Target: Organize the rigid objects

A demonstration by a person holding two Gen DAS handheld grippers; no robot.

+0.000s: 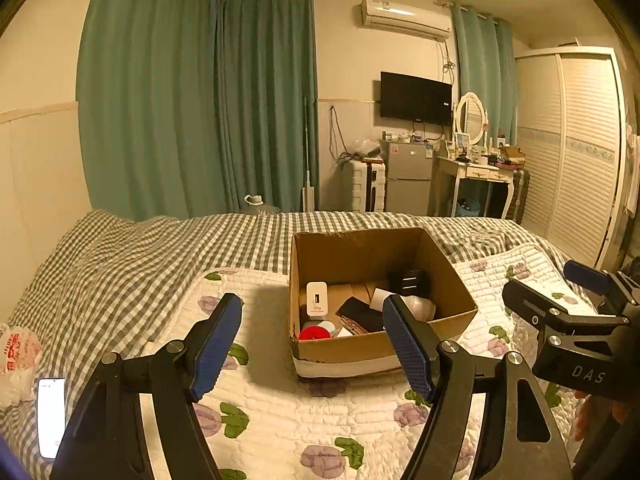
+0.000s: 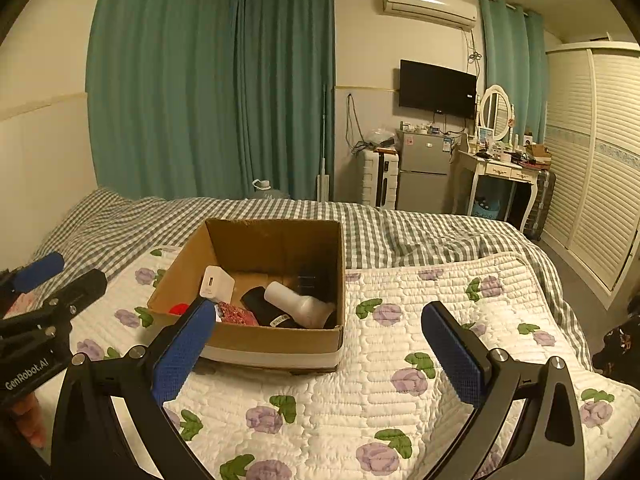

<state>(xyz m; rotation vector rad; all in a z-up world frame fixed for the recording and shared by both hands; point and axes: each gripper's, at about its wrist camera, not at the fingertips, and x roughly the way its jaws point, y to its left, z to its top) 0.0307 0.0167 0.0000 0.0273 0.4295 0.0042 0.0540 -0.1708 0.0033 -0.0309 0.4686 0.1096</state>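
Pretty lived-in bedroom here. The bed is covered by a gray checked sheet (image 2: 400, 236), with a white floral quilt (image 2: 400, 360) spread on top. Teal curtains (image 2: 208, 80) are drawn across the far wall. A black TV (image 2: 438, 89) is mounted under the air conditioner (image 2: 430, 4), with a small fridge (image 2: 424, 170) and a vanity table (image 2: 502, 172) below. A louvered wardrobe (image 2: 592, 160) is seen at right.

Cardboard box (image 2: 256, 338): near wall hides the lower contents; red item (image 2: 179, 309) shows only as a sliver, identity undetermined. Black item (image 1: 410, 281) in the box's far corner sits in shadow, shape unclear. Phone (image 1: 51, 416) partly covered by the left claw (image 1: 312, 344). Dresser clutter (image 2: 508, 156) too small to identify.
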